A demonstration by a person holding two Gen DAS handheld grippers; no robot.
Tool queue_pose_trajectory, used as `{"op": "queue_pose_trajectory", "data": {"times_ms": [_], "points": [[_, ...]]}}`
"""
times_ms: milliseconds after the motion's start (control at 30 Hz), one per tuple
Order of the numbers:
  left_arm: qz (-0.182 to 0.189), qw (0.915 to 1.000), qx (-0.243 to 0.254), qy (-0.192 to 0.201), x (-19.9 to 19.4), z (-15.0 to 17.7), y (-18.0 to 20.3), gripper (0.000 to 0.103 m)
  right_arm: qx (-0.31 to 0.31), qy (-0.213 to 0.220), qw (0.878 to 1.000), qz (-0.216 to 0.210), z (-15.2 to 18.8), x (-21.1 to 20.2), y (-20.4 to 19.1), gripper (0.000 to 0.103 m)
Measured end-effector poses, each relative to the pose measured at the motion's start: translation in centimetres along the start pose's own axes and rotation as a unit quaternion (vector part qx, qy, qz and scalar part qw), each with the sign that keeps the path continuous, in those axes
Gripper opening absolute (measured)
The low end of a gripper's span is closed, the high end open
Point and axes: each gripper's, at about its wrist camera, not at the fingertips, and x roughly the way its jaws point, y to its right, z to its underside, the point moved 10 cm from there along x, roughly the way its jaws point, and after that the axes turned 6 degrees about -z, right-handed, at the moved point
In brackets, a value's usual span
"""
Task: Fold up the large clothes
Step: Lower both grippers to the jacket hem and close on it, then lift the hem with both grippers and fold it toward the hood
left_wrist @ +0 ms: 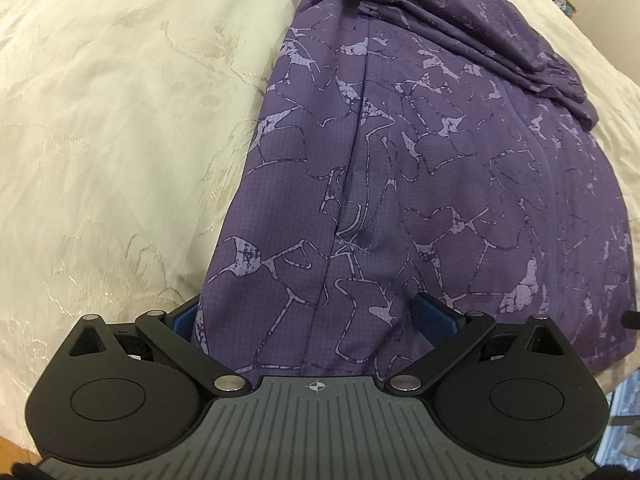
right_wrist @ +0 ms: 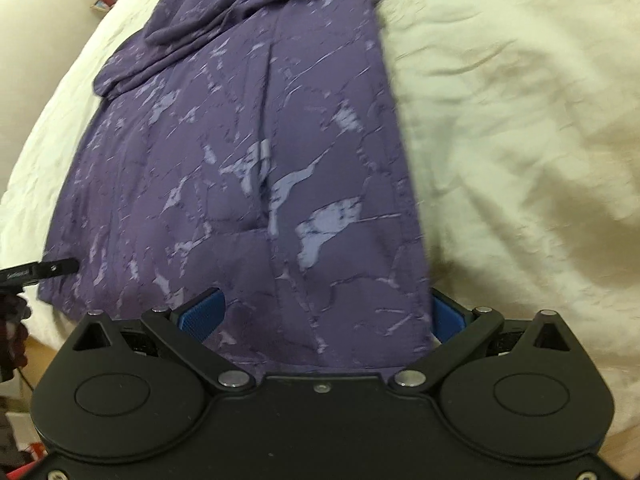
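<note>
Here a purple patterned garment (left_wrist: pixel 400 152) lies stretched over a cream bedspread (left_wrist: pixel 100 120), running from the bottom centre of the left wrist view up to the top right, where a bunched fold of the same cloth crosses it. The left gripper (left_wrist: pixel 316 316) sits at the bottom of the frame with its jaws spread wide; the garment's near edge passes between the blue pads (left_wrist: pixel 184 320) and partly covers them, and the pads do not appear to be pinching the cloth.

In the right wrist view the garment (right_wrist: pixel 240 160) fills the centre and upper left, the bedspread (right_wrist: pixel 520 140) the right side. The right gripper (right_wrist: pixel 328 312) is likewise spread wide, the hem draped between its blue pads (right_wrist: pixel 202 312). This view is somewhat blurred. A black tip of the other tool (right_wrist: pixel 40 270) shows at the left edge.
</note>
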Motion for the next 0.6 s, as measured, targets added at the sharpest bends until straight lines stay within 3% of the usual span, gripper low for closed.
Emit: {"op": "queue_pose_trajectory", "data": {"times_ms": [233, 333, 500, 533, 600], "points": [[0.006, 1.0, 0.004, 0.0, -0.6, 0.8, 0.0, 0.101, 0.045, -0.011, 0.997, -0.054, 0.6, 1.3, 0.0, 0.103], [0.013, 0.9998, 0.008, 0.013, -1.1, 1.1, -0.2, 0.094, 0.061, -0.004, 0.996, -0.07, 0.6, 1.1, 0.5, 0.103], [0.042, 0.9988, -0.006, 0.025, -2.2, 1.5, -0.7, 0.071, 0.071, -0.01, 0.994, -0.08, 0.7, 0.6, 0.4, 0.103], [0.044, 0.9987, -0.01, 0.024, -2.3, 1.5, -0.9, 0.06, 0.079, -0.014, 0.994, -0.08, 0.8, 0.6, 0.5, 0.102], [0.055, 0.998, -0.024, 0.022, -2.6, 1.6, -1.3, 0.047, 0.093, -0.019, 0.992, -0.081, 0.8, 0.5, 0.7, 0.091]]}}
